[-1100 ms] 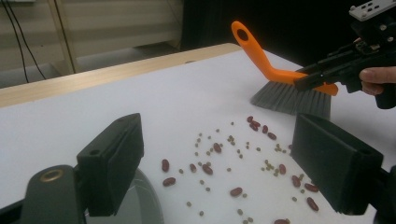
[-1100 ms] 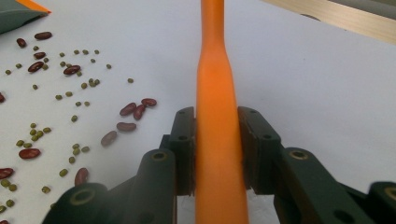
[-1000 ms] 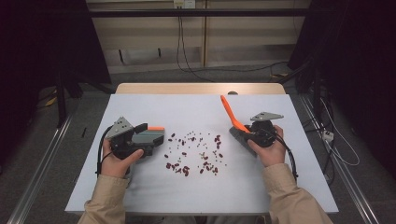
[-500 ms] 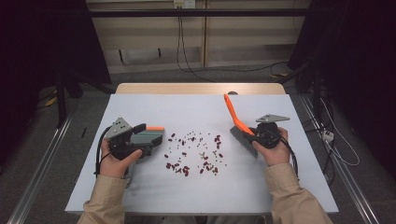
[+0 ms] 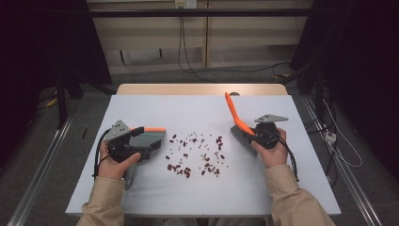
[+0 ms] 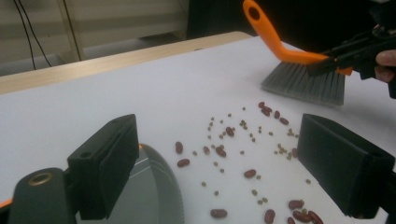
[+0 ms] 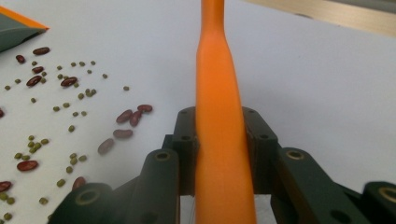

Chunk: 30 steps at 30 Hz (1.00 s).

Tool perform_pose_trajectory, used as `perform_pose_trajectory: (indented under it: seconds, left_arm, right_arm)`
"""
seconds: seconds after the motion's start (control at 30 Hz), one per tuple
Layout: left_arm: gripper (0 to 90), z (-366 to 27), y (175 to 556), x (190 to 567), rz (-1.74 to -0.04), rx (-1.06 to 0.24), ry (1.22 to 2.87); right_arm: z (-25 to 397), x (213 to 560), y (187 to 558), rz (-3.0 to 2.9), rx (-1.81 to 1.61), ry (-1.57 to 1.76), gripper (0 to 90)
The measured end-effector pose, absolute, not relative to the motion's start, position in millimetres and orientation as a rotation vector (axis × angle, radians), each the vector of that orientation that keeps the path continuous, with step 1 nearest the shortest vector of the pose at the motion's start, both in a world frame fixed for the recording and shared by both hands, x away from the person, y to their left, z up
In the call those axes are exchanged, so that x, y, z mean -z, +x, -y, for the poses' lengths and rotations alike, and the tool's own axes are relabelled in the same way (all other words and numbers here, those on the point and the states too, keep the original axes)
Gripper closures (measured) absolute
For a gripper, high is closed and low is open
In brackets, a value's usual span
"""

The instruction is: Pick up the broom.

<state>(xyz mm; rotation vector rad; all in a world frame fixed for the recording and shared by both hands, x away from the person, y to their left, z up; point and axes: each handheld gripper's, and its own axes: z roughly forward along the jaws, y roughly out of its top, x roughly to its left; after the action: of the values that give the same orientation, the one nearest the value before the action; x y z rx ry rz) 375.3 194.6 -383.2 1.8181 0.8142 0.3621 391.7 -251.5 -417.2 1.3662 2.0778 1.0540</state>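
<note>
Between the two grippers lay the scattered beans [image 5: 195,153], just left of the brush [image 5: 241,128] whose orange handle the right gripper [image 5: 261,135] pinched, with the dustpan [image 5: 149,140] at their far side beside the left gripper [image 5: 134,143], whose jaws stood spread.

The table [image 5: 197,113] is evenly lit from above, with soft shadows; its surroundings fall dark; near jaws blur in both gripper views; no glare.
</note>
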Motion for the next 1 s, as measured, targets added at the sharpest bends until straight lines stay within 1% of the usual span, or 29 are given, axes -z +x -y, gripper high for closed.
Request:
perform_pose_trajectory:
  seconds: [0.23, 0.47, 0.7, 0.77, 0.8, 0.9, 1.0]
  left_arm:
    - [6.3, -200, 376, 389, -0.814, -0.353, 1.804]
    - [5.7, -206, 373, 394, -0.811, -0.361, 1.802]
    - [5.9, -207, 376, 395, -0.813, -0.363, 1.812]
    - [6.1, -207, 375, 395, -0.818, -0.362, 1.804]
    - [6.1, -207, 375, 395, -0.817, -0.365, 1.805]
    - [6.3, -207, 374, 394, -0.816, -0.37, 1.803]
    - [6.3, -207, 374, 394, -0.815, -0.367, 1.8]
  right_arm:
    - [248, 412, 393, -2.043, -1.112, 1.337, 71.0]
    - [243, 411, 399, -2.001, -1.109, 1.294, 71.0]
    - [238, 425, 408, -2.063, -1.043, 1.316, 70.1]
    - [236, 423, 408, -2.067, -1.02, 1.302, 68.9]
    - [235, 421, 409, -2.069, -1.034, 1.311, 66.4]
    - [234, 415, 414, -2.084, -1.02, 1.326, 63.4]
    - [234, 410, 423, -2.145, -0.966, 1.369, 66.5]
